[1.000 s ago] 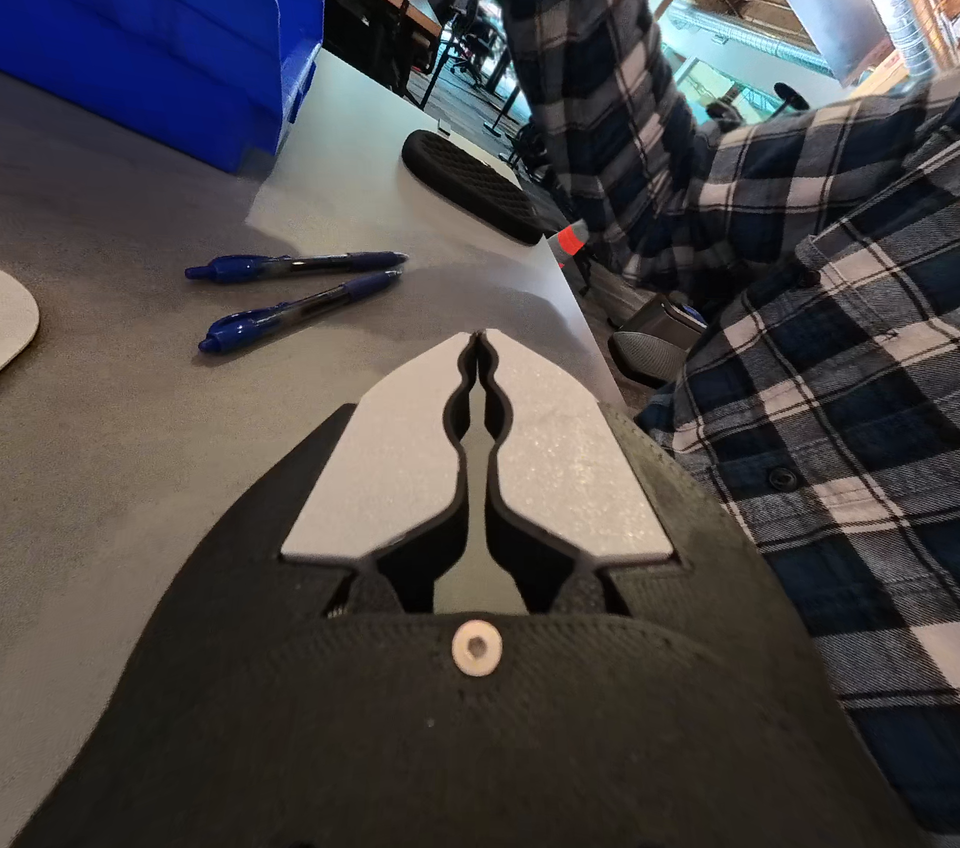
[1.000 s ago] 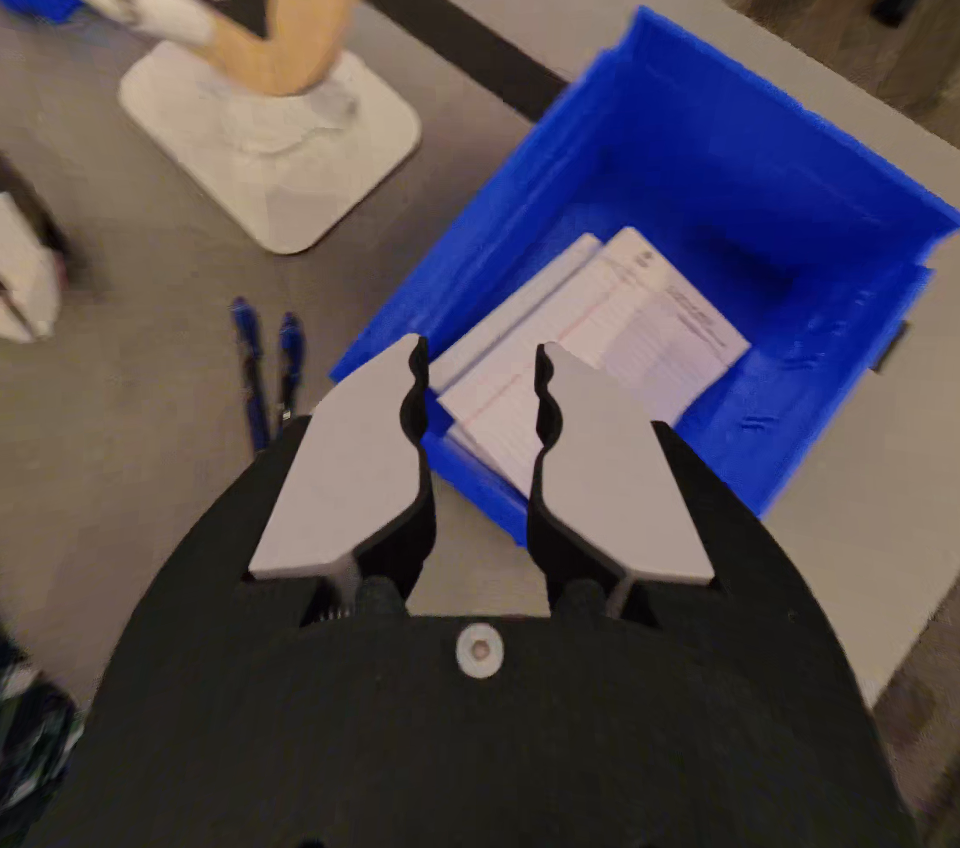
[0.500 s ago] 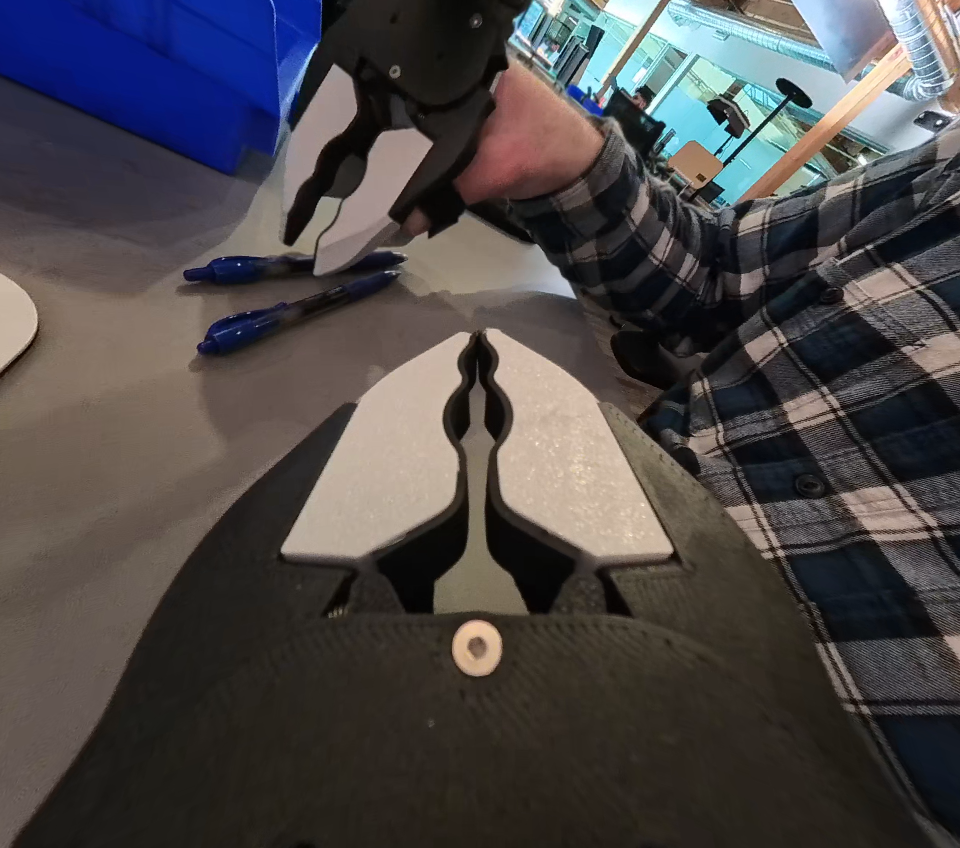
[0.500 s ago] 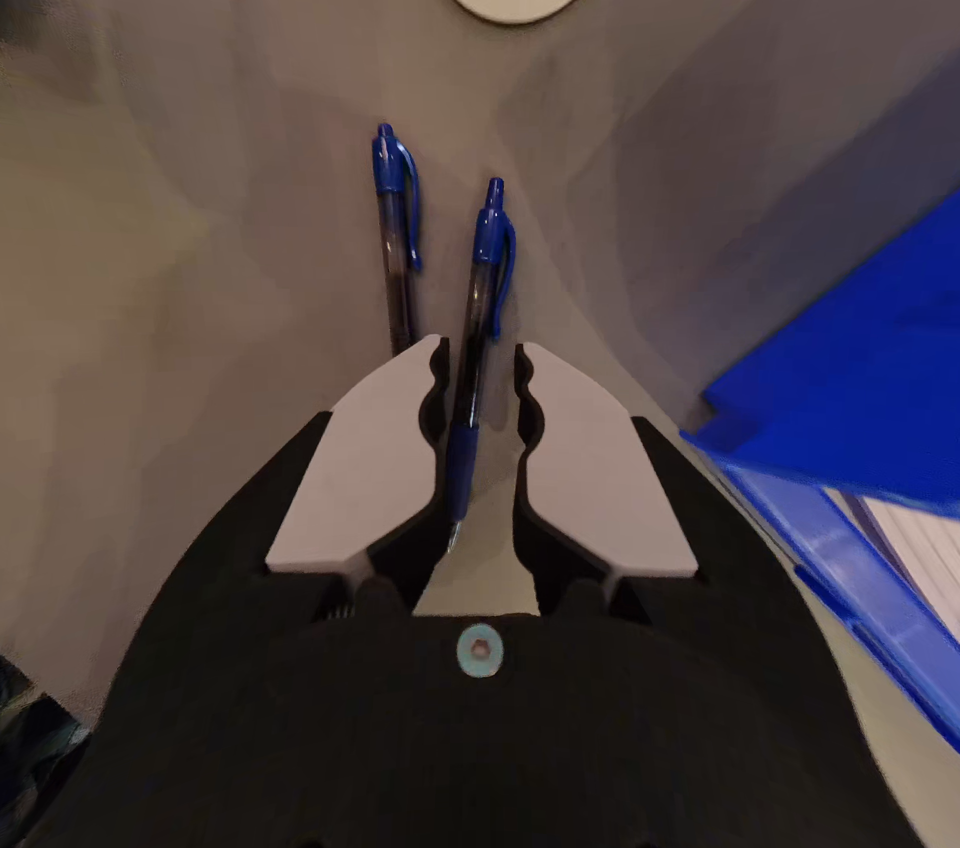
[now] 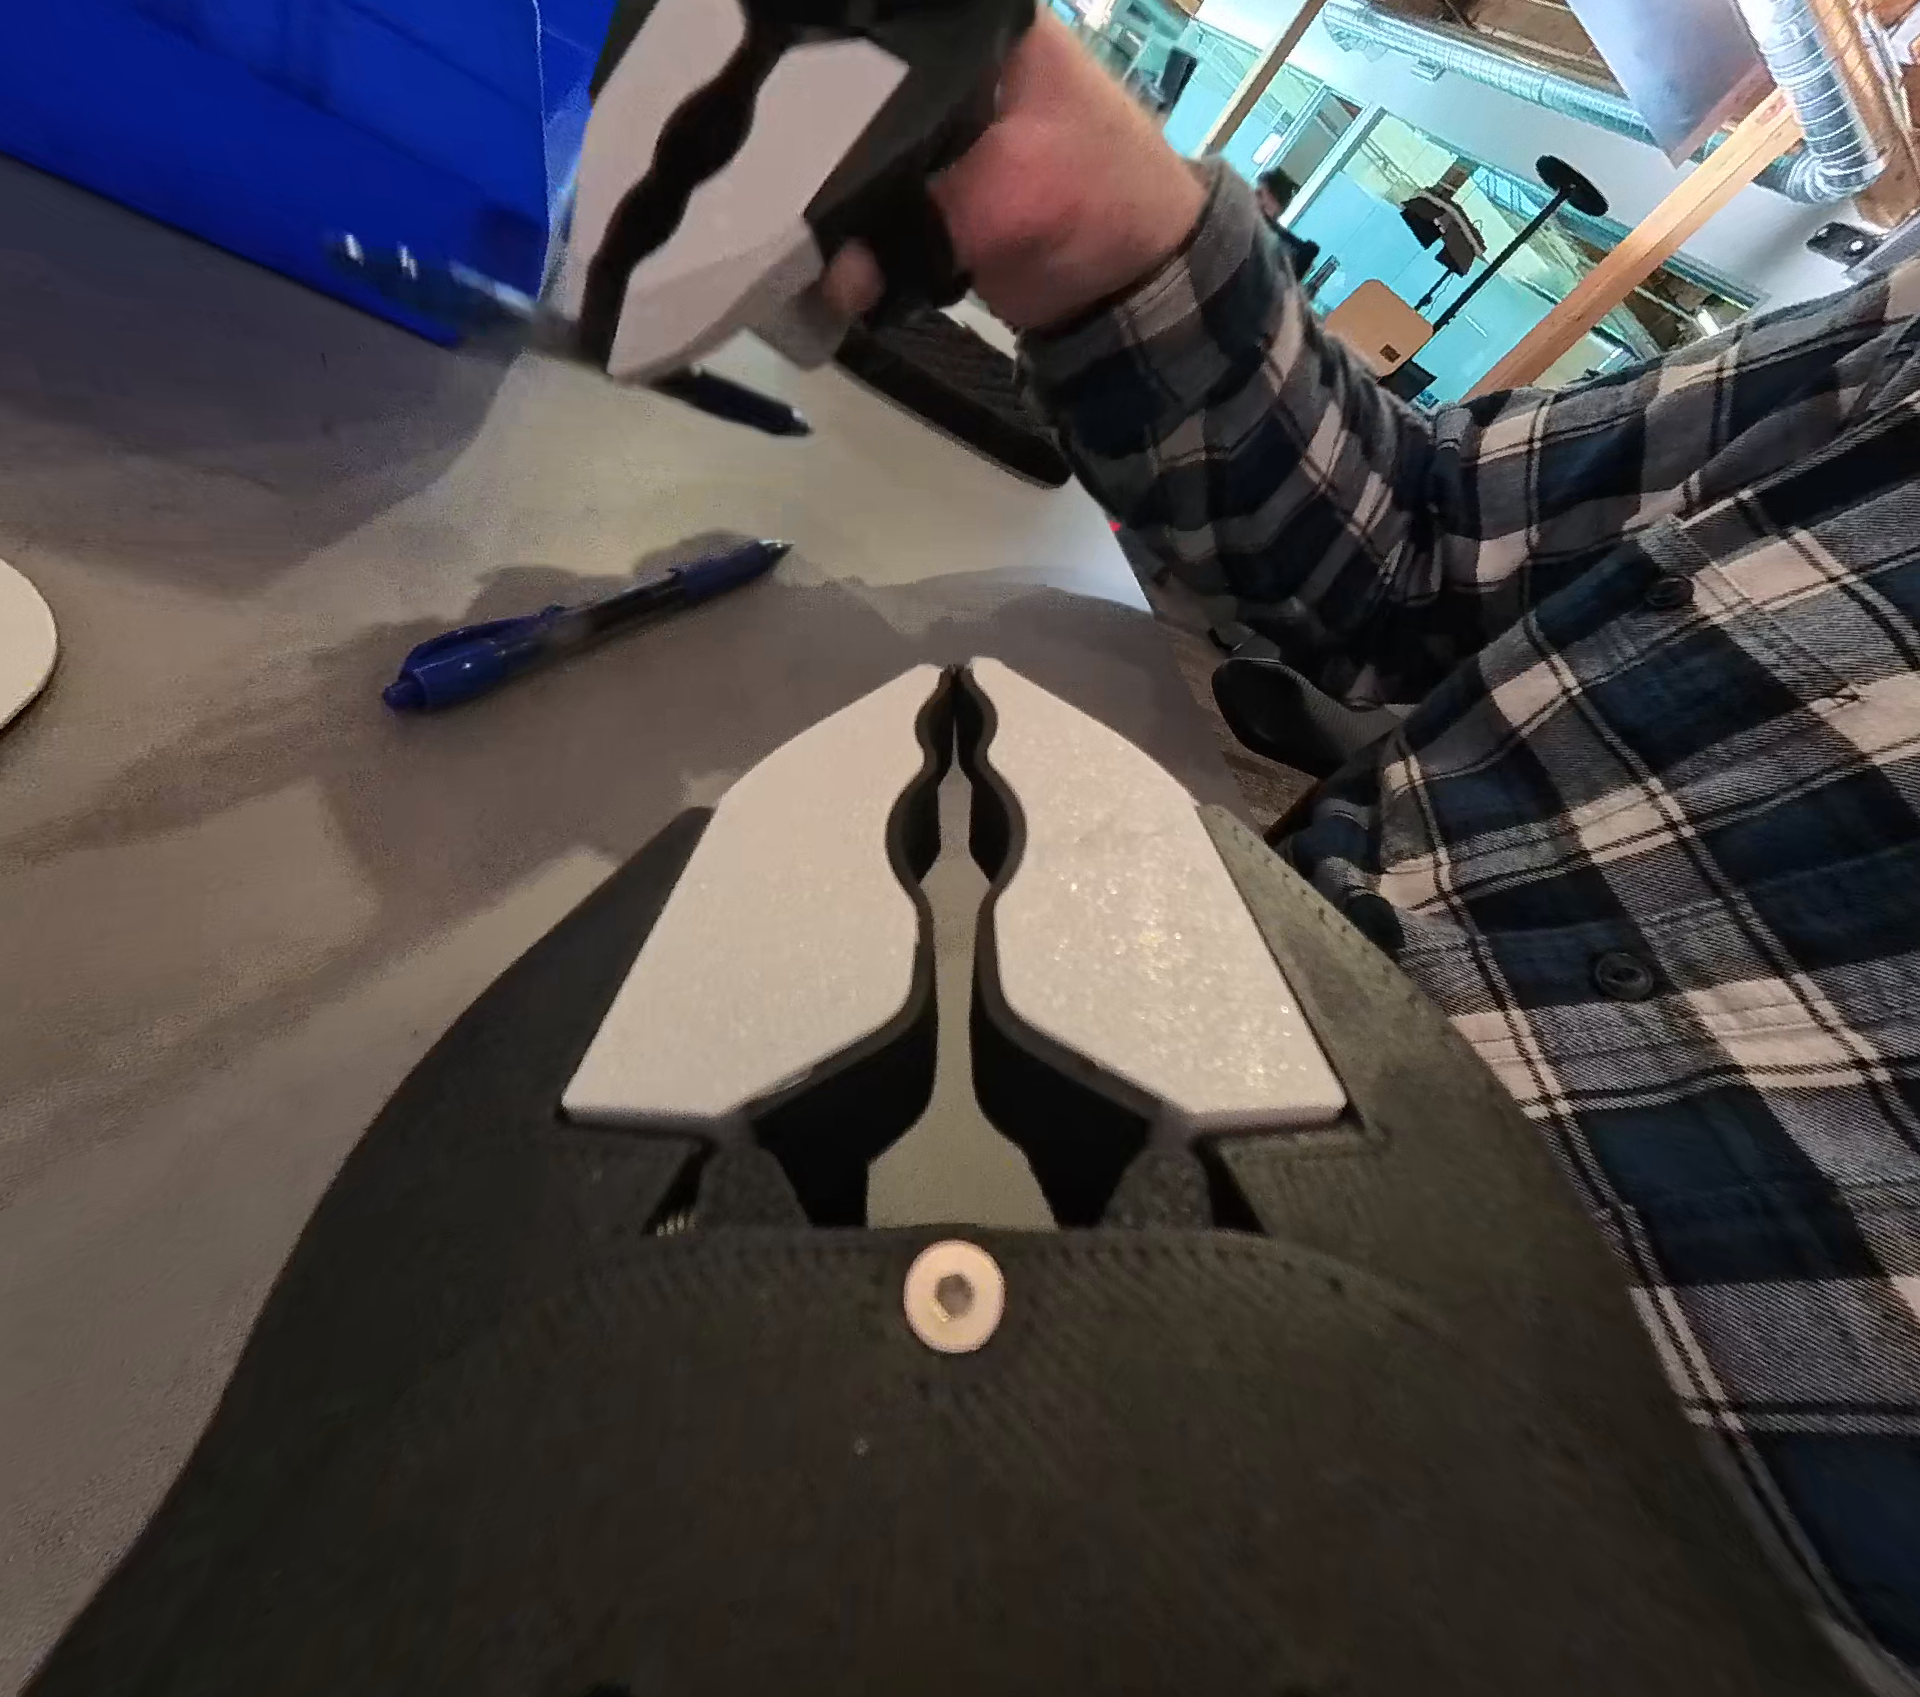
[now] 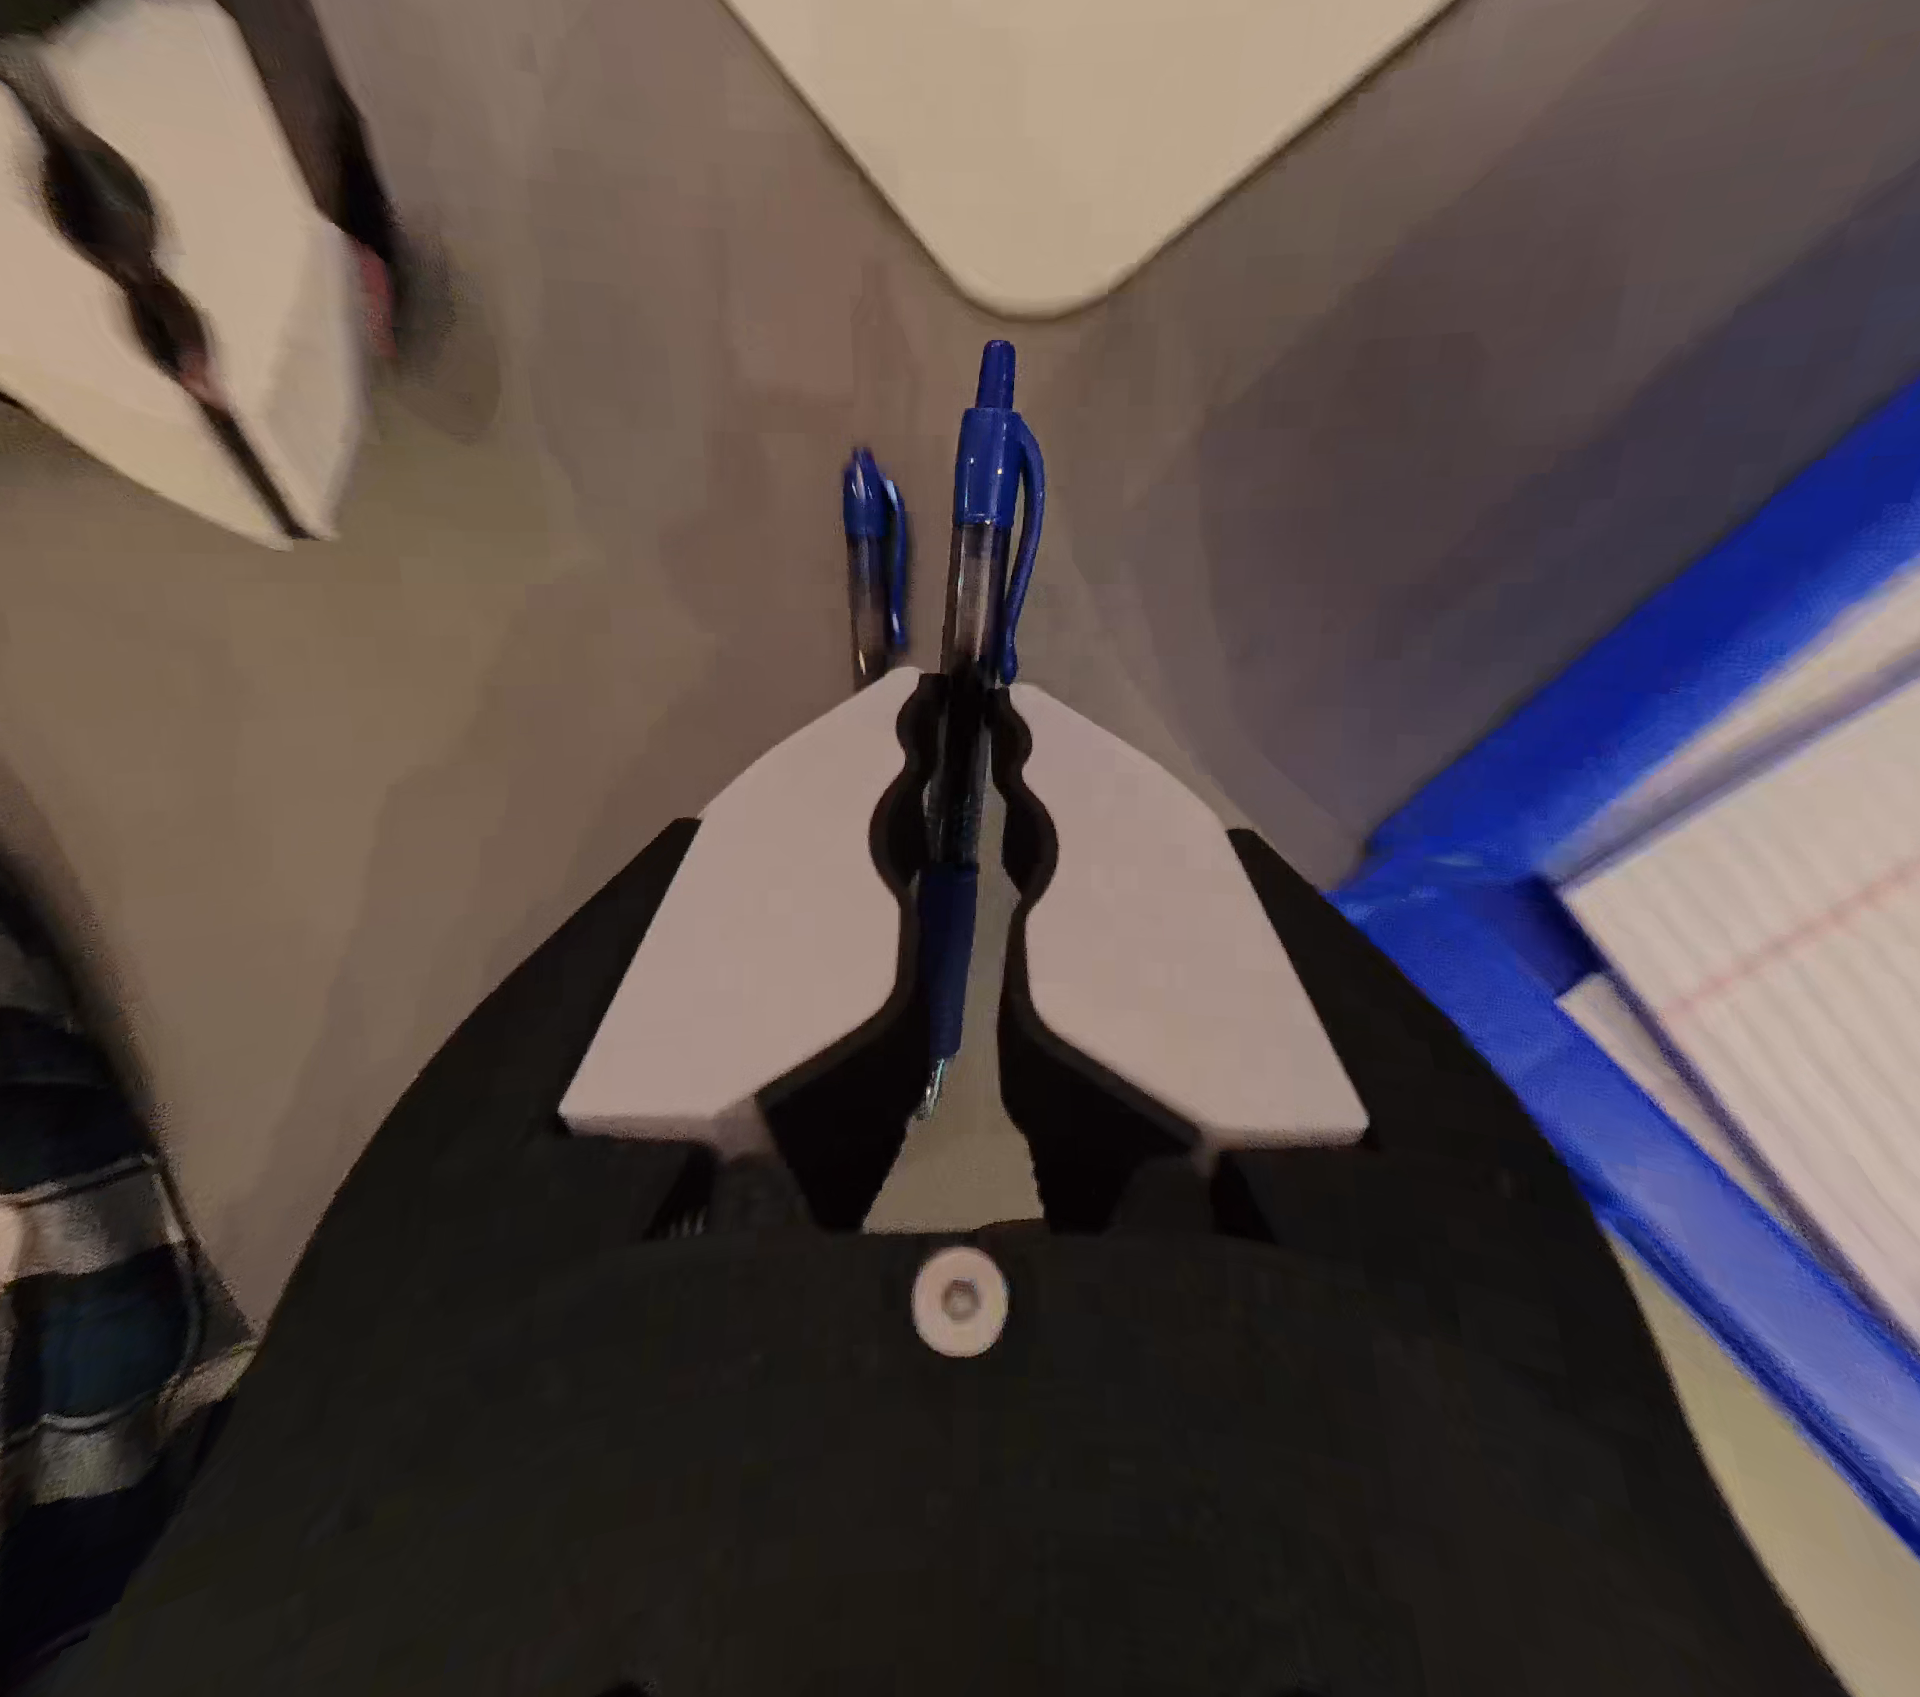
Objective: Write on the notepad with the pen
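Note:
My right gripper (image 6: 961, 691) is shut on a blue pen (image 6: 987, 525), both pads pressing on its barrel, with the clip end pointing forward and the writing tip back between the fingers. In the left wrist view the right gripper (image 5: 623, 343) holds that pen (image 5: 732, 400) just above the grey table. A second blue pen (image 5: 582, 619) lies on the table and also shows in the right wrist view (image 6: 871, 556). The lined notepad (image 6: 1766, 972) lies inside a blue bin (image 6: 1507, 826). My left gripper (image 5: 954, 681) is shut with nothing in it, low over the table.
A white stand base (image 6: 1070, 37) sits beyond the pens. The blue bin (image 5: 260, 37) stands at the far left in the left wrist view. A black ribbed pad (image 5: 956, 400) lies near the table edge. A person's plaid sleeve (image 5: 1299, 421) reaches in.
My right gripper came from above the bin down to the two pens, closed its jaws around one and raised it off the table. My left gripper stayed shut and still.

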Tool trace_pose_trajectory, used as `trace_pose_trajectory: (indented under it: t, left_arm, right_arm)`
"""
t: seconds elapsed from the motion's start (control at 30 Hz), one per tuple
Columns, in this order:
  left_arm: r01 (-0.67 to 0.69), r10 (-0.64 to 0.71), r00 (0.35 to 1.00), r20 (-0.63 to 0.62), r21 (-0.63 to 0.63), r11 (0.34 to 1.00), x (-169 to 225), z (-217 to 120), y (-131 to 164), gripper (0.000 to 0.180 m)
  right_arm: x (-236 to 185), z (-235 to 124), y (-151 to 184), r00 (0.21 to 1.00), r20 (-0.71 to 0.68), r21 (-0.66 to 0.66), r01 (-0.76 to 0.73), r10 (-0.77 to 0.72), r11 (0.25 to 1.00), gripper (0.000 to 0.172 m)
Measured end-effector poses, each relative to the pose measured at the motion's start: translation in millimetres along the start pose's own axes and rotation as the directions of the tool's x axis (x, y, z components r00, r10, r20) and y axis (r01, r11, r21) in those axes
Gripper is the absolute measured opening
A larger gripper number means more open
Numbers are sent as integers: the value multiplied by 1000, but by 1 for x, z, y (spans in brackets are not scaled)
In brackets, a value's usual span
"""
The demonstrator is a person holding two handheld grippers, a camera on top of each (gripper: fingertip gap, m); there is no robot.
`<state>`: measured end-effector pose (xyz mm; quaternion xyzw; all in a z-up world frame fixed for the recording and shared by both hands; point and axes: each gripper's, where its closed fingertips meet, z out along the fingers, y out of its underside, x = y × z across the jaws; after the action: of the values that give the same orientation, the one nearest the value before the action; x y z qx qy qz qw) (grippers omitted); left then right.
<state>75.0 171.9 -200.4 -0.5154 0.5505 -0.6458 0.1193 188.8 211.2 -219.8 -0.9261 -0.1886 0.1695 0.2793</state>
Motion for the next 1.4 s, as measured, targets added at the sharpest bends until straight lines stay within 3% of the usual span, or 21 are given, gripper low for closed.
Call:
trace_pose_trajectory:
  t: [0.13, 0.27, 0.4, 0.63, 0.7, 0.8, 0.9, 1.0, 1.1, 1.3, 1.4]
  left_arm:
    - [0, 0, 1000, 0, 0, 1000, 0, 0, 0, 0]
    - [-1, 1, 1000, 1, -3, 1000, 0, 0, 0, 0]
    - [0, 0, 1000, 1, 0, 1000, 0, 0, 0, 0]
    - [3, -3, 1000, -6, -3, 1000, 1, 0, 0, 0]
    - [2, -2, 1000, -8, -8, 1000, 1, 0, 1, 0]
    - [3, -3, 1000, -10, -4, 1000, 1, -1, 0, 0]
    - [7, -7, 1000, -16, -9, 1000, 2, 0, 1, 0]
    - [9, -9, 1000, -18, -12, 1000, 2, 0, 1, 0]
    - [9, -10, 1000, -14, -7, 1000, 1, 0, 0, 0]
    - [3, -3, 1000, -2, 3, 1000, 1, -1, 0, 0]
    - [2, -2, 1000, 0, 5, 1000, 1, -1, 0, 0]
  right_arm:
    - [27, -69, -50, 996, -82, 237, -18, 39, 971, 10]
    - [111, -114, -57, 953, -233, 314, -116, 195, 942, 10]
    - [191, -105, -28, 878, -319, 278, -274, 358, 921, 10]
    - [238, -58, 12, 795, -392, 154, -439, 463, 885, 10]
    - [244, -61, 14, 769, -422, 167, -454, 479, 875, 34]
    - [217, -83, -9, 812, -440, 204, -326, 384, 923, 37]
    - [142, -97, -43, 904, -395, 215, -84, 166, 973, 25]
    - [49, -75, -48, 957, -272, 107, 136, -103, 985, 20]
    - [-10, -29, -21, 955, -157, -50, 248, -253, 968, 22]
    - [-23, 39, 30, 963, -88, -259, 225, -255, 939, 29]
    - [-21, 50, 38, 970, -70, -272, 207, -234, 940, 17]
